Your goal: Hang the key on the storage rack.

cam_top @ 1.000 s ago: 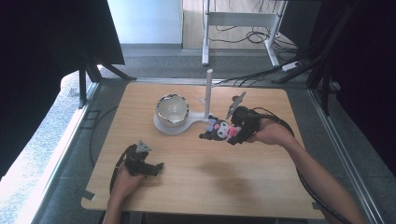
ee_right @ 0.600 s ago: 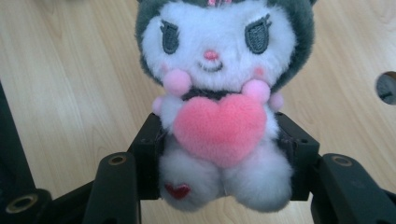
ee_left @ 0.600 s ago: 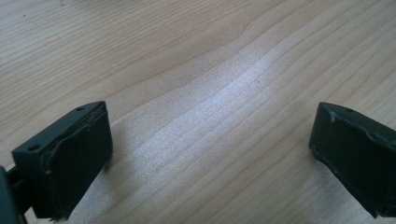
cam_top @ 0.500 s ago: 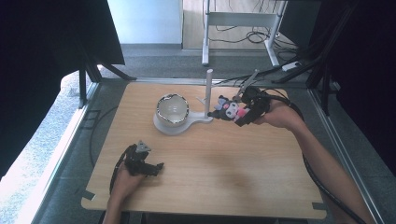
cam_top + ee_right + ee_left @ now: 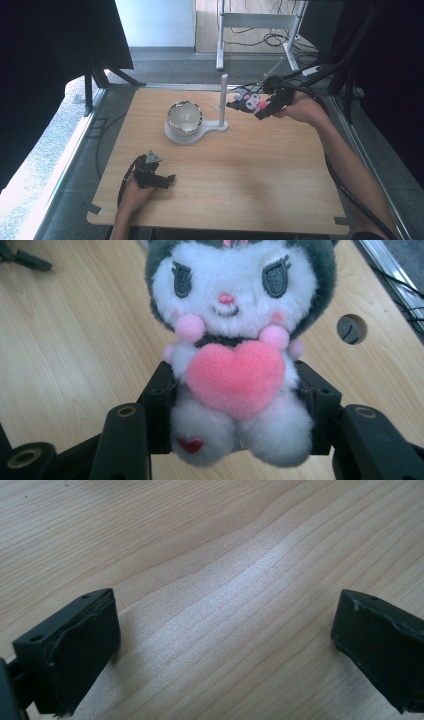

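The right gripper (image 5: pixel 264 107) clamps the plush toy (image 5: pixel 235 345) by its soft waist, lifted at the far right beside the white post (image 5: pixel 223 100) — the fur could squeeze out and drop, or snag that post. The left gripper (image 5: pixel 225 645) rests open near left — empty

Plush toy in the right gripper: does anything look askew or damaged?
Nothing stands out. The plush toy sits squarely between the right gripper's fingers, facing the camera, seams intact. It is held off the table, beside the white stand's post.
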The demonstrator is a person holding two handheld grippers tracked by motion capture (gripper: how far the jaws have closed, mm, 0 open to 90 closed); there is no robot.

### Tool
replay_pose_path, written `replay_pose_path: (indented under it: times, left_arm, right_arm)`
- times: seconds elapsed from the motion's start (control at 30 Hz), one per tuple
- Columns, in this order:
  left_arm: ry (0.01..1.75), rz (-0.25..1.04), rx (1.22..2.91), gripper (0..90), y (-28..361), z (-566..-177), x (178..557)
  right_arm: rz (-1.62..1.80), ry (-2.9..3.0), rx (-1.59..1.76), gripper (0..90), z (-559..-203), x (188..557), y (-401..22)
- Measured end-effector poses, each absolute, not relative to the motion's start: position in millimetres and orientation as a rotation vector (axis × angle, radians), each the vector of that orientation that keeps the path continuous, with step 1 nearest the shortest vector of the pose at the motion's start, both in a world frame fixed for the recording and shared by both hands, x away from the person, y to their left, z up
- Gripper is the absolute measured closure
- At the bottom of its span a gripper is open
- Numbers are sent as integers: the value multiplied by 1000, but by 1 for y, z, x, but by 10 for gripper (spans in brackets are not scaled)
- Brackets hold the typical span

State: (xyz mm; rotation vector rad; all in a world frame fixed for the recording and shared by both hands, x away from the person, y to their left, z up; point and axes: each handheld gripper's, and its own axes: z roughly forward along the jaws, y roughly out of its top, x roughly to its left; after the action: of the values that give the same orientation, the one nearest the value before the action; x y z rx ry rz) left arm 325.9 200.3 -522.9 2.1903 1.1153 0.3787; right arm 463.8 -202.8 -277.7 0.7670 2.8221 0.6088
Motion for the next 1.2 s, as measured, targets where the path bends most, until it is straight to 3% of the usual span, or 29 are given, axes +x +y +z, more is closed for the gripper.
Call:
replay_pose_path:
  times: [0.63, 1.2]
  left_arm:
    - [1118, 379, 2188, 0, 200, -523, 326]
    - [1118, 375, 2188, 0, 200, -523, 326]
  right_arm:
    - [638, 2725, 821, 459, -240, 488, -194]
    - [609, 2751, 848, 459, -267, 498, -196]
